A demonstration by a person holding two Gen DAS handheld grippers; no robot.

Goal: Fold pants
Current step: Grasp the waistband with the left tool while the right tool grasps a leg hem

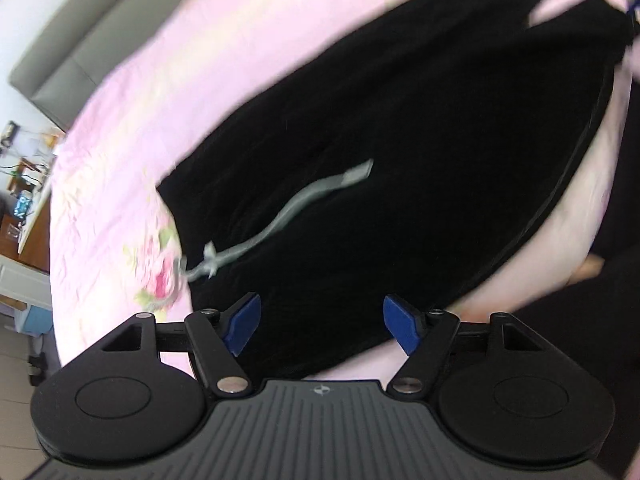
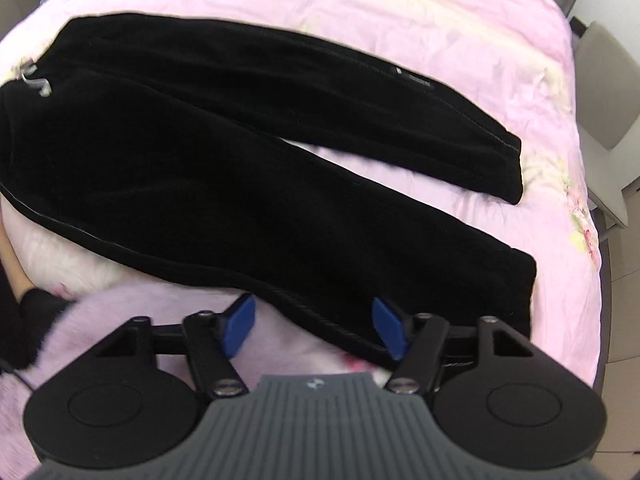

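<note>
Black pants (image 2: 224,168) lie spread flat on a pink sheet (image 2: 460,28), long axis running left to right in the right wrist view: waistband at the left with its grey drawstring (image 2: 38,84), both cuffs out to the right. The legs fork apart, a wedge of pink showing between them. The near leg's hem edge passes right under the right gripper (image 2: 314,326), blue fingers (image 2: 240,326) wide apart, nothing held. The left gripper (image 1: 322,326) hangs over the waist end, fingers spread too, empty, drawstring (image 1: 280,216) trailing just ahead. There is plenty of bare sheet beyond the far leg and past the cuffs; the bed edge curves off at the right.
</note>
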